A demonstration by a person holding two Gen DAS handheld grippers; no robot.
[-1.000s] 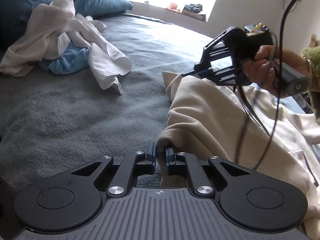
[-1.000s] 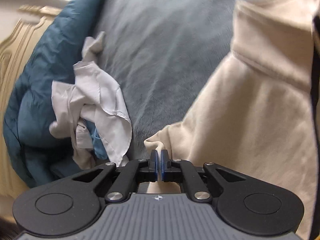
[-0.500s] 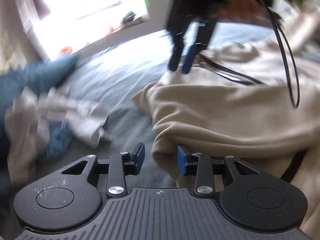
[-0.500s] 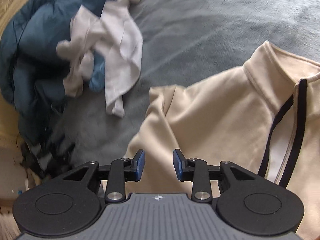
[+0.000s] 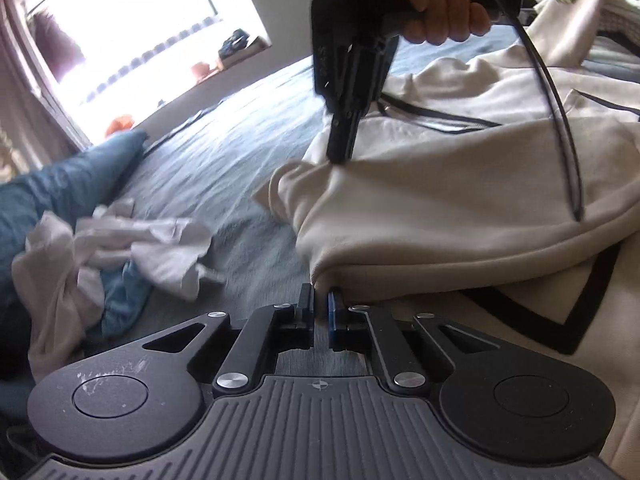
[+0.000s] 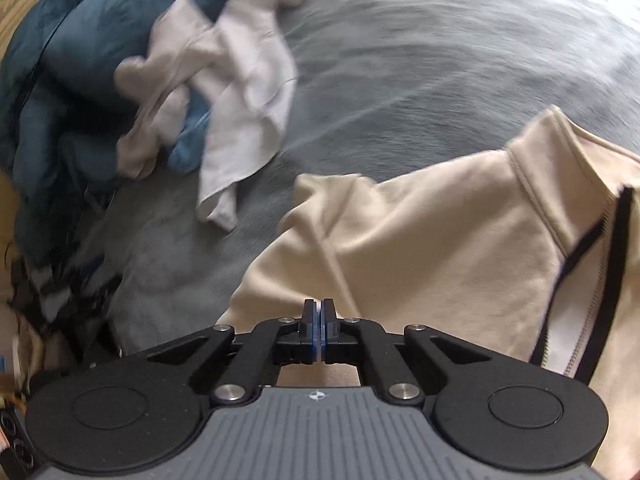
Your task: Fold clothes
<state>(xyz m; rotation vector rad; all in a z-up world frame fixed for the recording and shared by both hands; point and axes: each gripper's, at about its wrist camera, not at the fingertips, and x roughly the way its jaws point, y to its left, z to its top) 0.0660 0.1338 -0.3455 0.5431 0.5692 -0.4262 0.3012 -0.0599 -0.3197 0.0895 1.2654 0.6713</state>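
2 grippers pinch a cream jacket [image 5: 460, 200] on a grey-blue bedspread [image 6: 420, 60] by a bright window [image 5: 132, 32].

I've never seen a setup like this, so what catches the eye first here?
A big cream jacket with black trim sprawls over the grey bed, pinched at its near edge by the left gripper and the right gripper. Further left, a crumpled pile of white clothes lies against a blue duvet.

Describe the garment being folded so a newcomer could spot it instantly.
On the grey-blue bed, look right of the crumpled white pile lying by the teal pillow. The cream jacket lies spread out there; only it has black piping along its zip.
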